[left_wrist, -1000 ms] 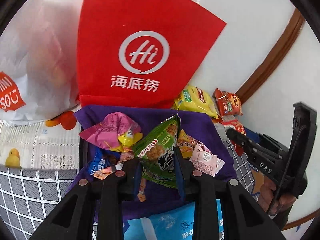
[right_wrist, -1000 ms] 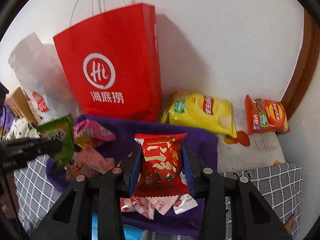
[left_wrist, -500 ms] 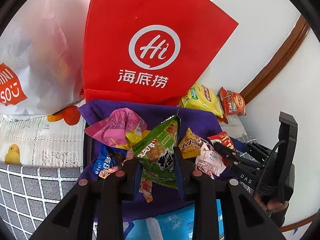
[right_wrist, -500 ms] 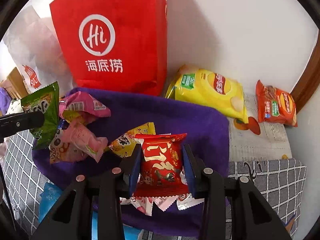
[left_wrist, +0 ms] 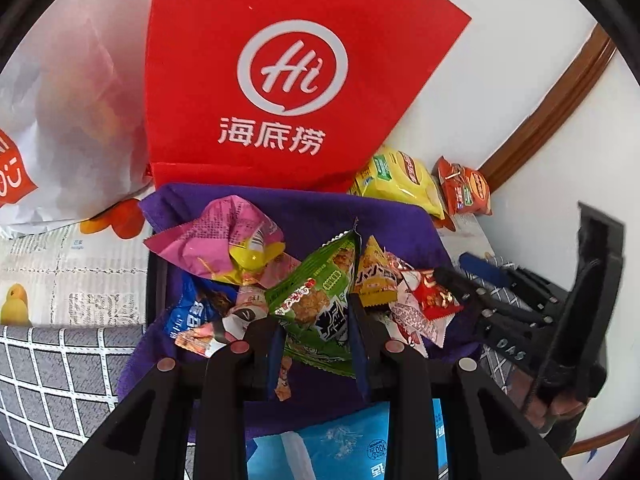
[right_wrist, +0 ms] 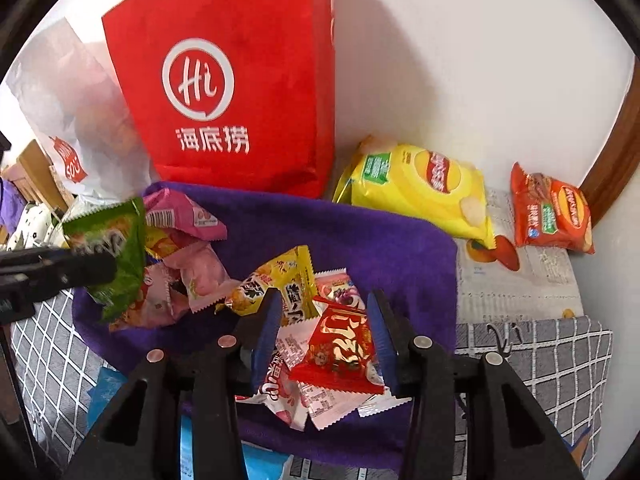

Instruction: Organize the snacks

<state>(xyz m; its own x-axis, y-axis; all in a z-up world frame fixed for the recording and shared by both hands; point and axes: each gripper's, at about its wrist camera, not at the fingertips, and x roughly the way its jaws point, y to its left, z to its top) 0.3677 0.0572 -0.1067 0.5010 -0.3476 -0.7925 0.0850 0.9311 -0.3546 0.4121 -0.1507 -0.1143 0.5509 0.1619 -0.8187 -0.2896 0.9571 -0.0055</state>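
Red bag (right_wrist: pixel 240 92) behind purple cloth (right_wrist: pixel 360 236); chip packets (right_wrist: pixel 424 188) alongside.

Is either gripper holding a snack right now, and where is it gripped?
The left gripper pinches the green packet across its lower half. The right gripper is open; the red packet lies loose between its jaws.

blue packet (left_wrist: pixel 352 448) cut by bottom edge, white plastic bag (left_wrist: pixel 60 120) cut at left, green snack packet (left_wrist: pixel 320 304) lower corners behind pads
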